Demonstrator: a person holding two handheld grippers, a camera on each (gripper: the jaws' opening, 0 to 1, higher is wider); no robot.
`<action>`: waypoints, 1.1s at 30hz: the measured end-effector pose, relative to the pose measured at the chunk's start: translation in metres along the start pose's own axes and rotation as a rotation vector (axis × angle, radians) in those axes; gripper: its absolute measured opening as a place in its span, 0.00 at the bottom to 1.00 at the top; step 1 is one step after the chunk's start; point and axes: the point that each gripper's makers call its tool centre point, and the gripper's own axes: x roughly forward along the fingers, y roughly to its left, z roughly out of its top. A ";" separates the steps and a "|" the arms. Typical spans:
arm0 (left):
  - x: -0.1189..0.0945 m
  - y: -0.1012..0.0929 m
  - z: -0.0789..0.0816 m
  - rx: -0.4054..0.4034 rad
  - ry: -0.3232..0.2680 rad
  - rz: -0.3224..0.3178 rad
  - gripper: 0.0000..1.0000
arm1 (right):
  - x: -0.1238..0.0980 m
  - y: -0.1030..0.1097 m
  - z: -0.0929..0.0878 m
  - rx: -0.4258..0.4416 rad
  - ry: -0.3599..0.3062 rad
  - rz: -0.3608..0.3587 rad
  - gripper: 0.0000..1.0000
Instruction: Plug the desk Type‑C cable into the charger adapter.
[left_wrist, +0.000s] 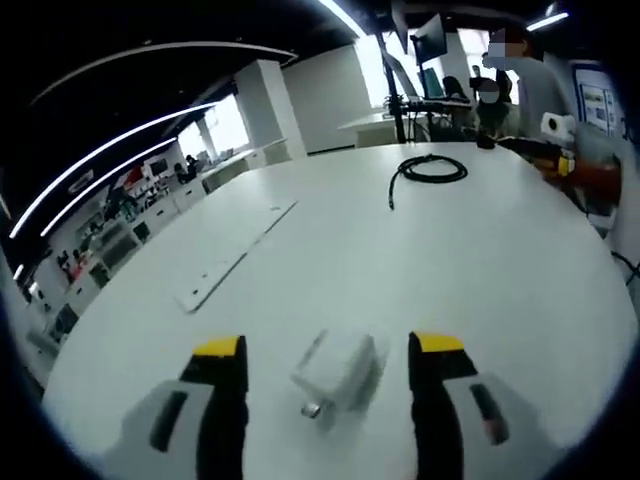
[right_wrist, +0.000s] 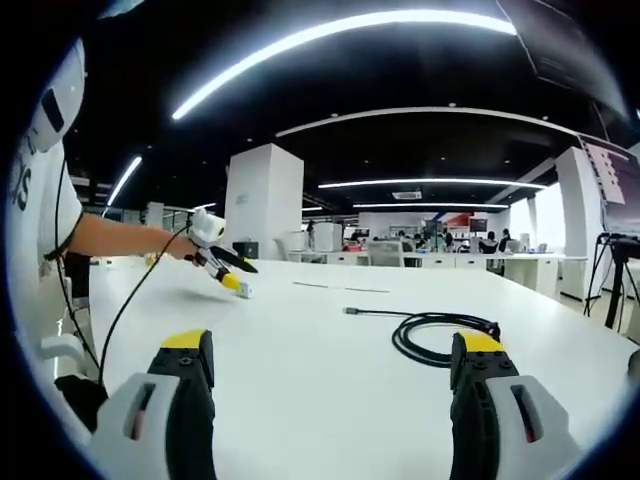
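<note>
A white charger adapter (left_wrist: 338, 372) lies on the white table (left_wrist: 420, 260), between the fingers of my open left gripper (left_wrist: 330, 352), which do not touch it. The black Type-C cable (left_wrist: 430, 169) lies coiled far across the table, one end stretching out to the left. In the right gripper view the same cable (right_wrist: 435, 332) rests coiled just ahead of my right gripper (right_wrist: 333, 352), which is open and holds nothing. The left gripper (right_wrist: 225, 265) shows there at the far left, held in a person's hand, its tips down at the adapter (right_wrist: 243, 291).
A long flush cover strip (left_wrist: 235, 258) runs along the table's left half. A person (left_wrist: 520, 75) stands beyond the far edge near monitors and a tripod. My holder's arm and white shirt (right_wrist: 45, 200) fill the left side. Office desks lie in the background.
</note>
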 end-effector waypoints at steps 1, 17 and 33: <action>0.000 -0.002 0.000 0.003 0.004 -0.007 0.59 | 0.000 0.000 0.000 0.000 0.000 0.000 1.00; 0.008 -0.019 -0.011 0.023 0.075 -0.131 0.47 | 0.000 0.004 0.004 -0.014 0.004 0.003 1.00; 0.012 -0.008 -0.021 -0.013 0.089 -0.185 0.38 | -0.001 0.008 0.005 -0.013 0.011 -0.003 1.00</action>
